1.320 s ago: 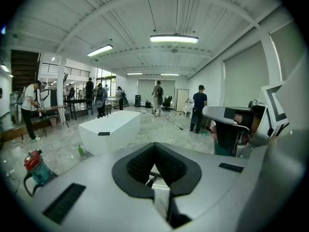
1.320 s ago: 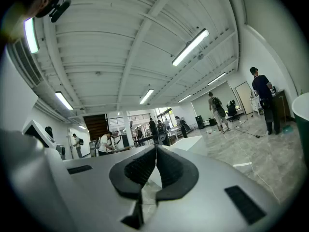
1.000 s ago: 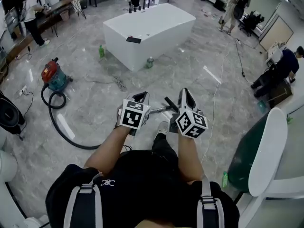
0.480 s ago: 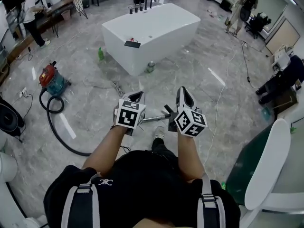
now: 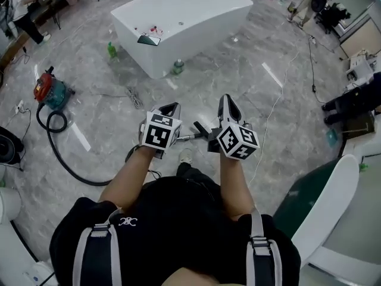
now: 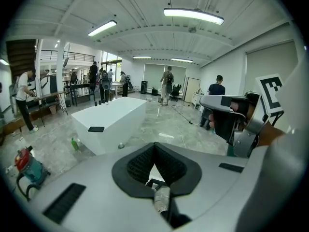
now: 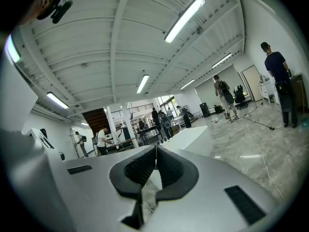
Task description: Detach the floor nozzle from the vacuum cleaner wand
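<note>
While both tools are held up on the near side of the white tub [image 5: 184, 16], the left gripper [image 5: 169, 108] and right gripper [image 5: 227, 101] have jaws pressed together, empty. On the floor nearer than the tub lies a metal wand [image 5: 188, 137], its black end [image 5: 200, 128] possibly the nozzle. The red vacuum canister [image 5: 49, 93] sits left of the tub.

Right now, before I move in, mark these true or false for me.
1. The left gripper and right gripper are both shut. True.
2. The red vacuum cleaner sits on top of the white block. False: it stands on the floor, left of the block.
3. A green bottle stands on the floor beside the block. True.
4. The black hose hangs from the right gripper. False: it lies on the floor.
</note>
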`<move>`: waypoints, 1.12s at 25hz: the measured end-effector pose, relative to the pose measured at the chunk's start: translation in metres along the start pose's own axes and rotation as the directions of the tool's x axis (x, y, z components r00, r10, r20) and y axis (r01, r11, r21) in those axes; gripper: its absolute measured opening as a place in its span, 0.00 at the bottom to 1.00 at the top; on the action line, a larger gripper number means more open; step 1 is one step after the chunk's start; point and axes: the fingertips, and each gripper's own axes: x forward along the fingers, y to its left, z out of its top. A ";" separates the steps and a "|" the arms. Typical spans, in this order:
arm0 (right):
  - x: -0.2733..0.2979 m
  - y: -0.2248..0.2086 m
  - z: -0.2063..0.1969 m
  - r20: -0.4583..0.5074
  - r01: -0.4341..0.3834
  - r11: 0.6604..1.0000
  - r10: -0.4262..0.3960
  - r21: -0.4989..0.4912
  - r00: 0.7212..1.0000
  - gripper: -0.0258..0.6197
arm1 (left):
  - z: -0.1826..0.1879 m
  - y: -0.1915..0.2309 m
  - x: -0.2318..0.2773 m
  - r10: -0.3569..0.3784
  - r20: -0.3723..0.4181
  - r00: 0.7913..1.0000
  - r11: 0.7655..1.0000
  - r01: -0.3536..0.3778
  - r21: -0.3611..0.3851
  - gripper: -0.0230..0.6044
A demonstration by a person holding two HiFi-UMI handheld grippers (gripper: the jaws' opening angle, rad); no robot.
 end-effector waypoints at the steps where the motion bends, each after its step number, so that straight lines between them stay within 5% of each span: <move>1: 0.013 -0.011 0.003 -0.002 -0.004 1.000 0.004 0.006 1.000 0.07 | 0.008 0.002 0.015 0.005 -0.006 1.000 1.000 -0.005 0.001 0.05; 6: 0.070 -0.072 0.005 -0.055 -0.003 0.999 0.005 0.034 0.998 0.07 | 0.035 0.003 0.085 0.031 -0.054 0.998 0.999 -0.030 0.020 0.05; 13: 0.124 -0.130 -0.012 -0.152 0.011 0.997 0.001 0.076 0.988 0.07 | 0.021 0.007 0.152 0.083 -0.157 0.984 0.996 -0.076 0.052 0.05; 21: 0.162 -0.164 -0.055 -0.283 0.040 0.993 -0.007 0.111 0.959 0.07 | -0.006 0.005 0.210 -0.020 -0.279 0.960 0.999 0.033 0.040 0.06; 24: 0.169 -0.184 -0.083 -0.317 0.078 0.986 -0.029 0.145 0.948 0.07 | -0.037 0.009 0.236 -0.054 -0.338 0.939 0.996 0.074 0.046 0.06; 28: 0.183 -0.220 -0.143 -0.359 0.138 0.969 -0.056 0.206 0.932 0.07 | -0.117 0.023 0.297 -0.103 -0.458 0.883 0.993 0.119 0.006 0.06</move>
